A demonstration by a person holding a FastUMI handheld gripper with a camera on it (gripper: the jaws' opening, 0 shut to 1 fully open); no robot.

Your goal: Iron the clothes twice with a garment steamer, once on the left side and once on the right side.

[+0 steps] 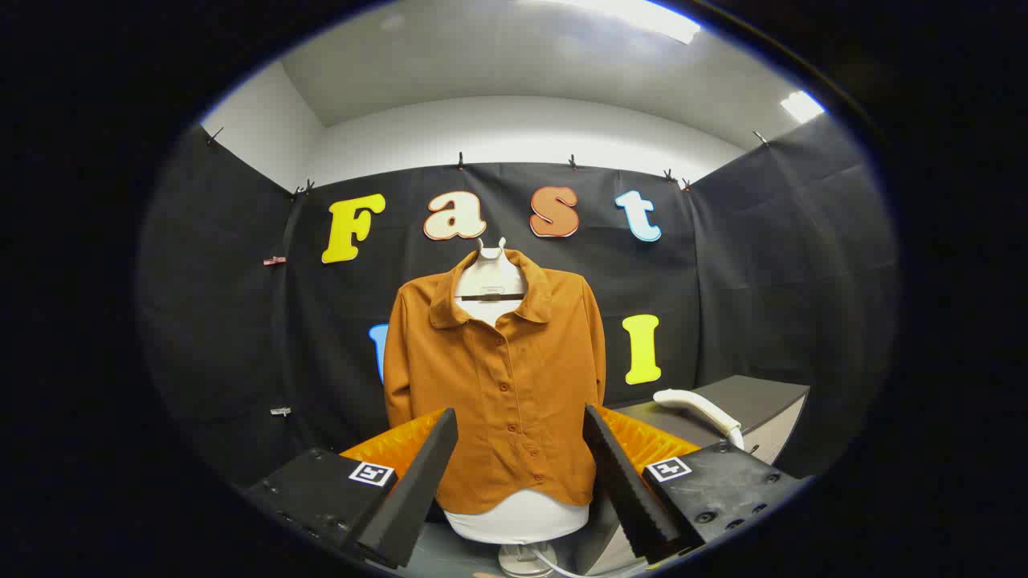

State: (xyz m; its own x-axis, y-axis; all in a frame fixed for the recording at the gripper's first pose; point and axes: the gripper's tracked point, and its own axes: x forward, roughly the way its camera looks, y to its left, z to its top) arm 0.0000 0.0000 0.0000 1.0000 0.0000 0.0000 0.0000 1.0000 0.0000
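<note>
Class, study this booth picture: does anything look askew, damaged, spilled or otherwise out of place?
Nothing stands out. The brown shirt hangs buttoned and straight on the white mannequin torso, beyond the tool, whose fingers are open and empty. The white garment steamer lies on the dark table to the right.

Gripper [520, 417] fingers spread wide before buttoned shirt [498, 377] on mannequin [518, 518], steamer [699, 408] beyond.

Rust-orange shirt [498, 377] — white steamer [697, 405]
</note>
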